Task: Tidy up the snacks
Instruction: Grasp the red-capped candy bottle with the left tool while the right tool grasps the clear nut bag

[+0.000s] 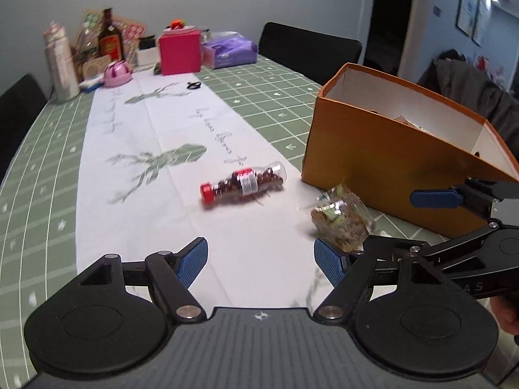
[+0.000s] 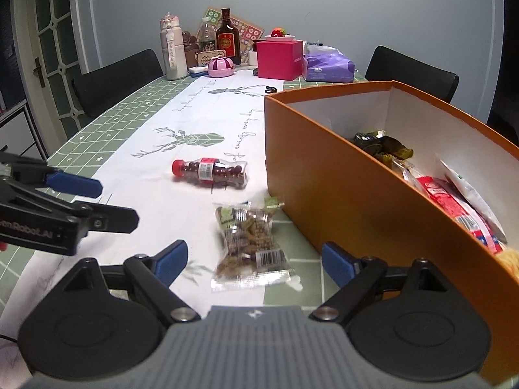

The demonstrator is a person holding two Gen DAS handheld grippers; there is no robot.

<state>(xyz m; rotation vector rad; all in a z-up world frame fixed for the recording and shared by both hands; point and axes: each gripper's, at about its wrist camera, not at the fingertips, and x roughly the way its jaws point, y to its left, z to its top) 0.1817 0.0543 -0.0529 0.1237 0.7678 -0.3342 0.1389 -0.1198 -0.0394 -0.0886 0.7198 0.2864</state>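
A clear bottle of dark red snacks with a red cap (image 1: 244,182) (image 2: 211,171) lies on its side on the white table runner. A clear packet of brown nuts (image 1: 341,218) (image 2: 251,244) lies beside the orange box (image 1: 382,165) (image 2: 343,194), which holds several wrapped snacks (image 2: 454,201). My left gripper (image 1: 261,261) is open and empty, short of the bottle. My right gripper (image 2: 254,262) is open around the near end of the nut packet; it shows at the right of the left wrist view (image 1: 434,198).
At the far end of the table stand a pink box (image 2: 279,59), a purple tissue pack (image 2: 328,68), a brown liquor bottle (image 2: 227,39), a tall water bottle (image 2: 172,49) and a pink round container (image 2: 221,66). Black chairs (image 2: 120,74) flank the table.
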